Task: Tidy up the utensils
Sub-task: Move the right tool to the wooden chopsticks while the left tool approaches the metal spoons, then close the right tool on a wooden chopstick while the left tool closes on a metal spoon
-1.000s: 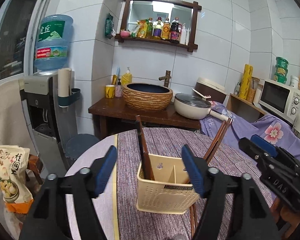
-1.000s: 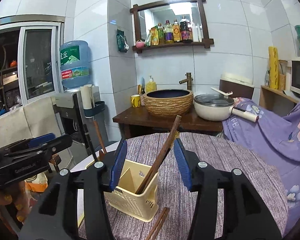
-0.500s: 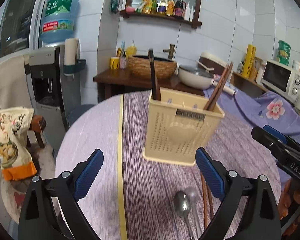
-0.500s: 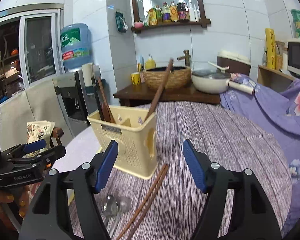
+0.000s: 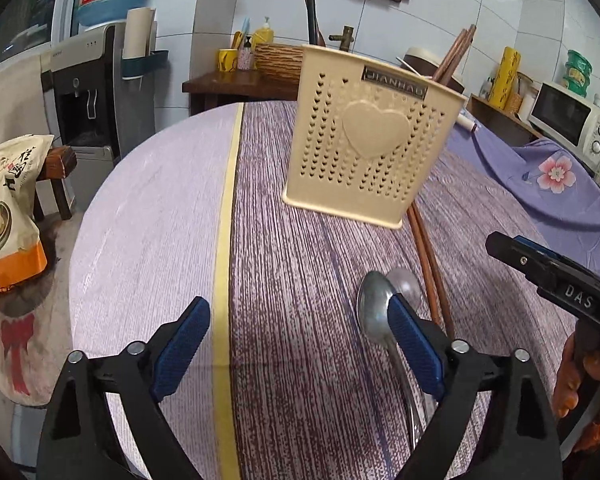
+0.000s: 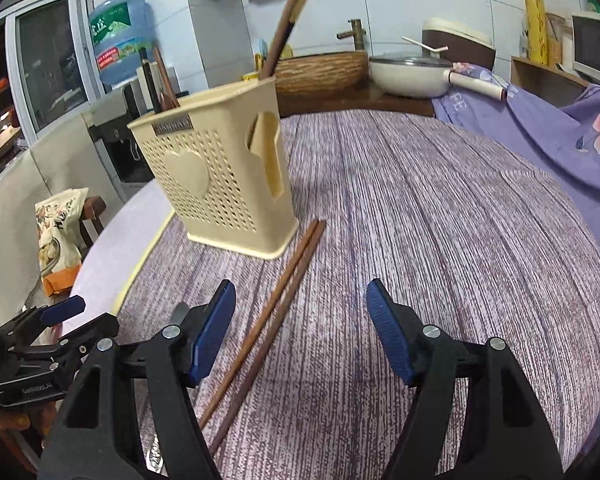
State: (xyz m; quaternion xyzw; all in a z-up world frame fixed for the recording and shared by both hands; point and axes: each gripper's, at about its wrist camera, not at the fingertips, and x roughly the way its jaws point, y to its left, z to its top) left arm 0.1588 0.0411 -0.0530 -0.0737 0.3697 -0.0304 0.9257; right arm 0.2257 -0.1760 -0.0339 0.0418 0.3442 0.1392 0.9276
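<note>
A cream perforated utensil holder (image 5: 370, 140) stands on the purple-striped round table (image 5: 300, 280), also in the right wrist view (image 6: 220, 176). Dark chopsticks (image 6: 284, 28) stand in it. A loose pair of brown chopsticks (image 6: 276, 316) lies on the cloth in front of it, also in the left wrist view (image 5: 428, 268). Two metal spoons (image 5: 374, 308) lie by the left gripper's right finger. My left gripper (image 5: 296, 348) is open and empty, low over the table. My right gripper (image 6: 300, 328) is open and empty, just right of the loose chopsticks.
A yellow strip (image 5: 224, 240) runs across the tablecloth left of the holder. A water dispenser (image 5: 88, 92) and a snack bag (image 5: 4, 208) stand left of the table. A sink counter with a pan (image 6: 408, 76) is behind. A microwave (image 5: 568, 120) is at right.
Both grippers have pulled back and dropped lower toward the table; the holder now sits farther away. The spoons and loose chopsticks have come closer in view. Both jaws stay open.
</note>
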